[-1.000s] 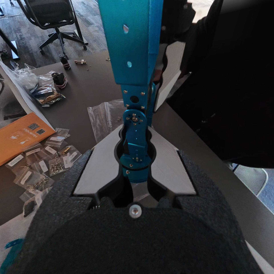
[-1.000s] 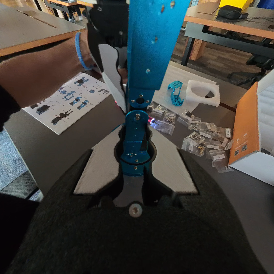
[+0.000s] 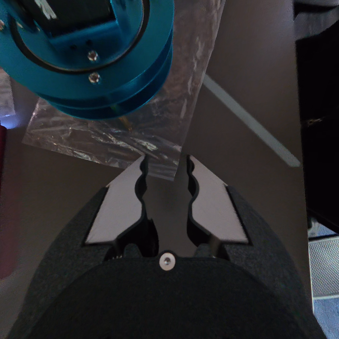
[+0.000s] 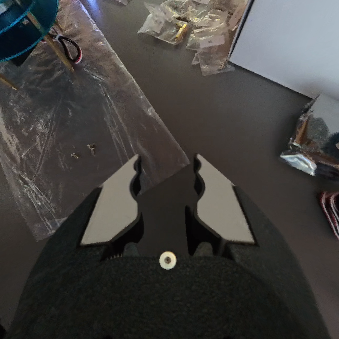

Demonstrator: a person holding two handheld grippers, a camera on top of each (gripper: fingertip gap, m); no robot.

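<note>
Blue metal ring base: rigid, likely weighty and smooth-sided, best taken by its rim; stands on brass posts over a clear plastic bag on the dark surface. Left hand-held gripper and right hand-held gripper: both spread, empty, just beside the bag's edge. Small parts bags and a white box lie well apart.
</note>
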